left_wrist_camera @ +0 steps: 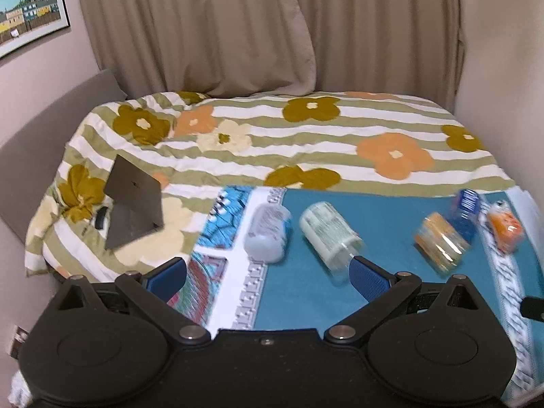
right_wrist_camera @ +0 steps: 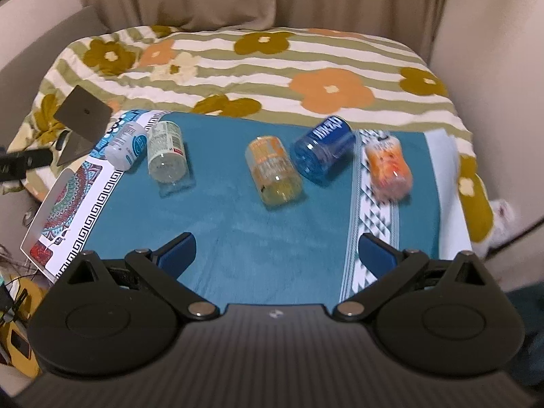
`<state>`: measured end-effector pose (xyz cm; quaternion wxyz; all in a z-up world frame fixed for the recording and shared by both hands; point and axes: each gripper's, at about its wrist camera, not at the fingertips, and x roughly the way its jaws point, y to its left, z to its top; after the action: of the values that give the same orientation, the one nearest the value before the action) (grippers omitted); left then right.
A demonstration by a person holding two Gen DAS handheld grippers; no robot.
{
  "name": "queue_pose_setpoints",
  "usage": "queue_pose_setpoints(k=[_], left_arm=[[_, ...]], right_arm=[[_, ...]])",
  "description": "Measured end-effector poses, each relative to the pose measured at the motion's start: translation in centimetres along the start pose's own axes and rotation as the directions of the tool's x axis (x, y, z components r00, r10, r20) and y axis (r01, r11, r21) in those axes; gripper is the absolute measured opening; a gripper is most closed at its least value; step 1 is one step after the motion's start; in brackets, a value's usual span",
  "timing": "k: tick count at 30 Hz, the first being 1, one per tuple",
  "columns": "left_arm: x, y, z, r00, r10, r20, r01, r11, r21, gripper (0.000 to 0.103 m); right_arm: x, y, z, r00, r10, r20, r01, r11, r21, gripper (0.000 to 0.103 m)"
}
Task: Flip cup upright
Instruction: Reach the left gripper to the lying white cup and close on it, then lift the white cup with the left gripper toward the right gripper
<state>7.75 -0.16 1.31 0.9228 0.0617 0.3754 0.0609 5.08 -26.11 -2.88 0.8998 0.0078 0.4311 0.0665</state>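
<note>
Several plastic cups lie on their sides on a teal mat (right_wrist_camera: 238, 210): a white-blue cup (right_wrist_camera: 125, 145), a pale green cup (right_wrist_camera: 167, 151), a yellow-orange cup (right_wrist_camera: 273, 171), a blue cup (right_wrist_camera: 324, 148) and an orange cup (right_wrist_camera: 389, 166). In the left wrist view the white-blue cup (left_wrist_camera: 268, 231), the pale green cup (left_wrist_camera: 329, 234), the yellow-orange cup (left_wrist_camera: 440, 241), the blue cup (left_wrist_camera: 465, 210) and the orange cup (left_wrist_camera: 505, 227) show too. My left gripper (left_wrist_camera: 268, 272) is open, just short of the white-blue and pale green cups. My right gripper (right_wrist_camera: 277, 250) is open and empty, short of the yellow-orange cup.
The mat lies on a bed with a flowered striped cover (right_wrist_camera: 272, 64). A grey folded metal stand (left_wrist_camera: 134, 204) sits at the left on the cover. Beige curtains (left_wrist_camera: 272, 27) hang behind. The mat's patterned border (right_wrist_camera: 68, 210) overhangs the left edge.
</note>
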Motion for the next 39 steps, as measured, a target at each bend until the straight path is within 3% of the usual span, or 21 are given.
queue_pose_setpoints(k=[7,12,18,22,30,33,39], left_arm=[[6.6,2.1,2.6,0.993,-0.051,-0.106,0.054,0.998,0.033,0.103],[11.9,2.6,3.6,0.980,-0.100,-0.174,0.115,0.991,0.073,0.103],[18.1,2.7,4.5,0.952,-0.158,-0.264,0.192,0.975,0.112,0.102],[21.2,2.6,4.4,0.932,-0.181,-0.315,0.234,0.962,0.138,0.095],[24.6,2.7,3.5,0.902,-0.228,-0.368,0.293,0.947,0.131,0.082],[25.2,2.7,3.4,0.895,-0.244,-0.373,0.308,0.944,0.122,0.066],[24.9,2.7,3.3,0.900,-0.251,-0.356,0.313,0.941,0.127,0.066]], right_arm=[[3.5,0.2,1.6,0.999,0.015,-0.034,-0.012,0.998,0.067,0.103],[5.9,1.1,2.0,0.998,-0.025,-0.065,0.035,0.987,0.156,0.103],[9.0,2.3,2.2,0.991,-0.075,-0.108,0.100,0.963,0.249,0.103],[10.7,3.1,2.2,0.985,-0.100,-0.140,0.137,0.946,0.294,0.103],[13.4,4.5,2.5,0.974,-0.134,-0.184,0.188,0.929,0.318,0.103],[13.8,4.9,2.5,0.973,-0.132,-0.192,0.188,0.930,0.315,0.103],[13.8,5.0,2.1,0.972,-0.126,-0.197,0.187,0.924,0.334,0.103]])
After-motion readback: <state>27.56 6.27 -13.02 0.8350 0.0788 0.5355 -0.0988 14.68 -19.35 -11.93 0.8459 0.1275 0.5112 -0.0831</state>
